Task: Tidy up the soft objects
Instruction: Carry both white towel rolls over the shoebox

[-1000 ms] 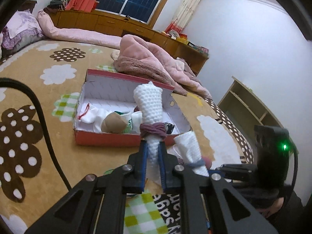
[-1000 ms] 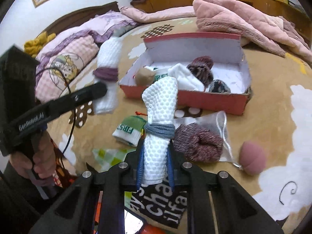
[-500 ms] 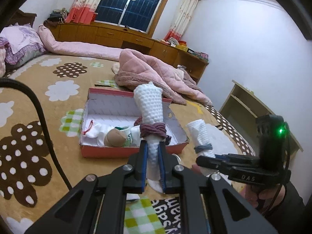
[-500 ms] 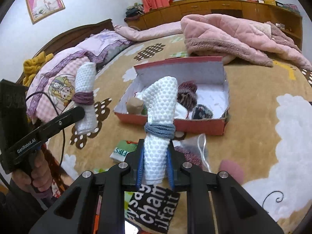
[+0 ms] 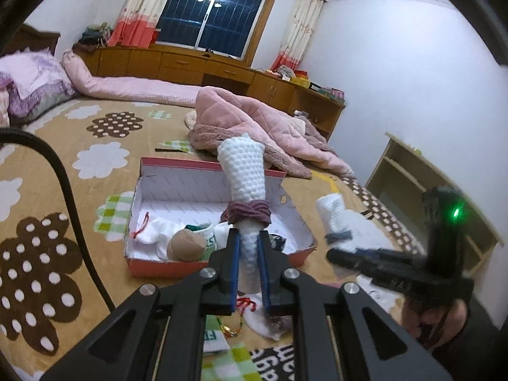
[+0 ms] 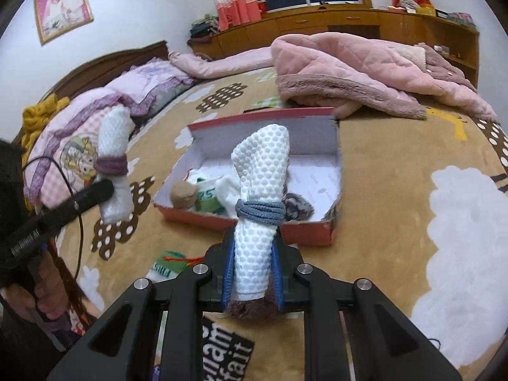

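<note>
Left wrist view is showing the left gripper (image 5: 249, 270) clamping a rolled white waffle-knit cloth tied with a maroon band (image 5: 244, 177), its blue pads (image 5: 234, 270) pressing on the roll's lower end while the roll is standing upright in front of a red cardboard shoebox with a white inside (image 5: 152, 263). That box is sitting on the tan flower-patterned bedspread (image 5: 63, 146), and it is holding a white sock (image 5: 155, 233) and a round beige bundle (image 5: 185, 247) near its front wall. Further right, the right gripper (image 5: 349, 252) is appearing as a dark bar carrying a second rolled white waffle-knit cloth tied with a grey-blue band (image 5: 335, 219), a hand (image 5: 438, 320) gripping its handle. Right wrist view is showing the left gripper (image 6: 101, 190) at the left edge with the maroon-banded roll, then the right gripper (image 6: 250, 273) closing firmly around the grey-banded roll, which is rising in front of the box. A crumpled pink quilted blanket (image 6: 365, 70) is lying behind the box, to the right.
</note>
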`<state>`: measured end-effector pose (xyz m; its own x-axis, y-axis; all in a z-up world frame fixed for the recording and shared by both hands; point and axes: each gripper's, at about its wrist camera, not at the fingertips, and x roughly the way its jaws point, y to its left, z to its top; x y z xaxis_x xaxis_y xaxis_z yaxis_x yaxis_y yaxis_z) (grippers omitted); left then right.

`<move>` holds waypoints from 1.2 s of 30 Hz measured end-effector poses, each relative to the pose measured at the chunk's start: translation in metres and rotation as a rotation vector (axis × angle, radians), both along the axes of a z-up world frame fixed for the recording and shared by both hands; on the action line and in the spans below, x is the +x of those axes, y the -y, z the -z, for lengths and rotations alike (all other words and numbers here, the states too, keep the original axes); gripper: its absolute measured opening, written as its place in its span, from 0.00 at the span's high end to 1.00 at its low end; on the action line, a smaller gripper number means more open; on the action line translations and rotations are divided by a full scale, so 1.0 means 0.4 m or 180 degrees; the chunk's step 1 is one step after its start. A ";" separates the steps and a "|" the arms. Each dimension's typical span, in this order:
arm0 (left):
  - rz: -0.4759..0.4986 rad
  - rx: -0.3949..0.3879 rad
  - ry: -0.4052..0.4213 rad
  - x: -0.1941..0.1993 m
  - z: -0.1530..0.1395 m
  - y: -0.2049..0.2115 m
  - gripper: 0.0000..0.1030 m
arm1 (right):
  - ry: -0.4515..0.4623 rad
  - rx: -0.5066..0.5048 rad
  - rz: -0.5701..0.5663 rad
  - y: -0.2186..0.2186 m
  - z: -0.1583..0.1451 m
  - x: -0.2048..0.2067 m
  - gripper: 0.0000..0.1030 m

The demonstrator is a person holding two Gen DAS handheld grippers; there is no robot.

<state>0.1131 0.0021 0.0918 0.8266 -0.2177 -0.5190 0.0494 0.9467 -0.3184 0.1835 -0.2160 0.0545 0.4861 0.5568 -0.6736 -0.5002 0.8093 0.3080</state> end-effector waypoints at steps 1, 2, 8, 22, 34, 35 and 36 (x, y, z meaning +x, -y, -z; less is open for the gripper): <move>0.0000 0.0050 0.0015 0.005 0.004 0.006 0.89 | -0.0001 0.0005 0.0027 0.003 0.000 0.005 0.80; -0.0003 0.0106 0.0008 0.011 0.013 0.012 0.89 | -0.0001 0.0015 0.0053 0.008 0.001 0.014 0.80; -0.0020 0.0181 -0.0106 0.044 0.057 0.017 0.89 | 0.0065 0.0025 0.0143 0.011 0.003 0.059 0.80; -0.0042 0.0214 -0.0053 0.149 0.092 -0.011 0.89 | 0.0092 -0.0142 0.0149 -0.002 0.050 0.152 0.80; -0.0059 0.0273 -0.0146 0.185 0.165 -0.098 0.89 | -0.0029 -0.0271 0.0073 -0.044 0.133 0.188 0.80; -0.0085 0.0271 -0.0148 0.185 0.164 -0.102 0.89 | -0.0047 -0.0277 0.0064 -0.048 0.141 0.190 0.80; -0.0095 0.0262 -0.0150 0.187 0.165 -0.106 0.89 | -0.0058 -0.0262 0.0053 -0.051 0.147 0.191 0.80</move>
